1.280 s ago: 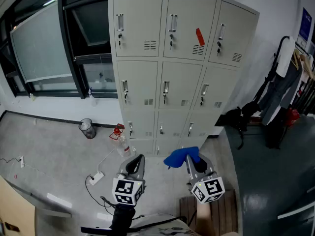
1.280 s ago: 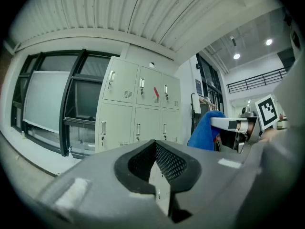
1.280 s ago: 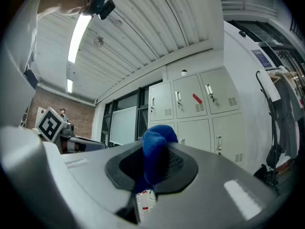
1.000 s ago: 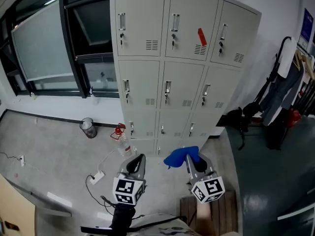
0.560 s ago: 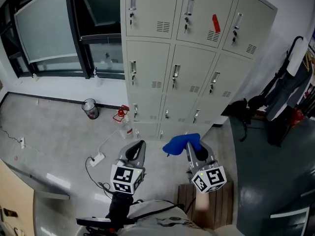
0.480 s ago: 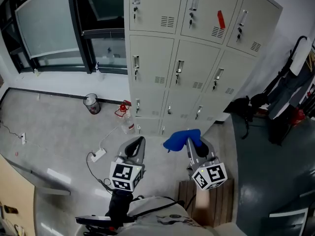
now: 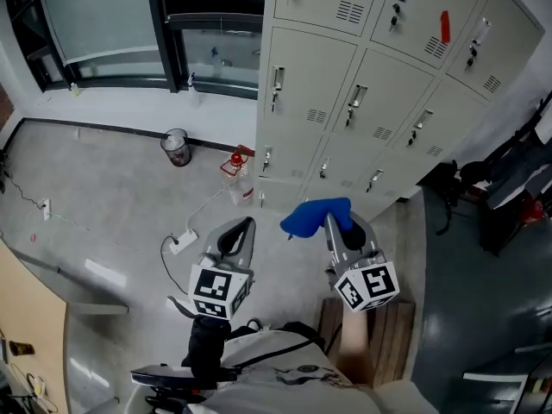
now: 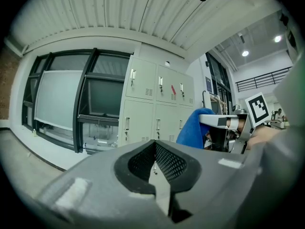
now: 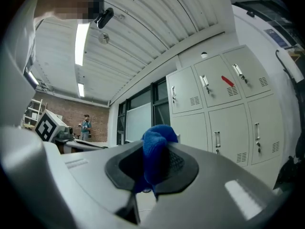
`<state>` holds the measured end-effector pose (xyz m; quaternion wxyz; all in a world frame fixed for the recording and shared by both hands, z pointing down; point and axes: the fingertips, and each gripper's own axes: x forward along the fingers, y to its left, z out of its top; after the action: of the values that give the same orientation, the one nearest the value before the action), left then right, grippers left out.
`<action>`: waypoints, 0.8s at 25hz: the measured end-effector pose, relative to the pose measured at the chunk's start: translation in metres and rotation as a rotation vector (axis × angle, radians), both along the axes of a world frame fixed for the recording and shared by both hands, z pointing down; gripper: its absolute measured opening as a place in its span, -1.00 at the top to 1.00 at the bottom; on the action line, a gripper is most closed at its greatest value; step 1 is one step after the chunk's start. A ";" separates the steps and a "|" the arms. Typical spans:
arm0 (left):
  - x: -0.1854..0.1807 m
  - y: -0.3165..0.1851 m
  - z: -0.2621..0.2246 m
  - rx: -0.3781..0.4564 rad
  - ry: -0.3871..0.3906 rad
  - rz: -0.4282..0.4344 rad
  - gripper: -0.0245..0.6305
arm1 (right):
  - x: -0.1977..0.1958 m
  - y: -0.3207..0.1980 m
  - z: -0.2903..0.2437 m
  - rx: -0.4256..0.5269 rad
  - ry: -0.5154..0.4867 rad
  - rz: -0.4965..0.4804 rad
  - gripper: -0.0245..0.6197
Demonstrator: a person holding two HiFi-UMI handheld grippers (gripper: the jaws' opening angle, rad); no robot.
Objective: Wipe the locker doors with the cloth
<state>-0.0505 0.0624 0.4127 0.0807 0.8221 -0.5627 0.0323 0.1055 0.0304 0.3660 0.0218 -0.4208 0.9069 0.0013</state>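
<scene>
A bank of pale grey lockers [image 7: 379, 76] fills the upper right of the head view, with a red tag [image 7: 445, 26] on one upper door. My right gripper [image 7: 335, 221] is shut on a blue cloth [image 7: 313, 216], held in the air short of the lowest doors. In the right gripper view the cloth [image 9: 155, 149] bulges between the jaws, and the lockers [image 9: 224, 113] stand beyond. My left gripper [image 7: 241, 228] is shut on nothing, beside the right one. The left gripper view shows the lockers [image 8: 157, 106] ahead and the cloth [image 8: 194, 127] to the right.
On the floor by the lockers' left corner are a wire waste bin [image 7: 176, 147], a red-topped spray bottle [image 7: 235, 161] and a power strip [image 7: 183, 242] with a white cable. A dark-framed window [image 7: 103, 15] runs along the left wall. Dark bags [image 7: 509, 197] hang at right. A wooden pallet [image 7: 366, 335] lies below.
The head view has tilted down and closed in: the lockers have slid up and to the right. Both grippers keep their pose, the cloth still in the right one.
</scene>
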 end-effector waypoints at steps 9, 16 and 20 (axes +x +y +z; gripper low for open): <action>-0.048 -0.058 0.020 -0.025 -0.004 -0.056 0.93 | -0.034 -0.085 0.003 0.009 0.002 -0.004 0.79; -0.066 -0.152 0.009 0.008 -0.010 -0.128 0.93 | -0.065 -0.210 -0.015 0.071 0.026 -0.090 0.79; -0.075 -0.196 -0.012 0.034 -0.036 -0.151 0.93 | -0.090 -0.280 -0.038 0.114 0.062 -0.127 0.79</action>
<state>-0.1257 -0.1340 0.4008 0.0588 0.7777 -0.6251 0.0312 0.0159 -0.2496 0.3276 0.0176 -0.3603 0.9304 0.0644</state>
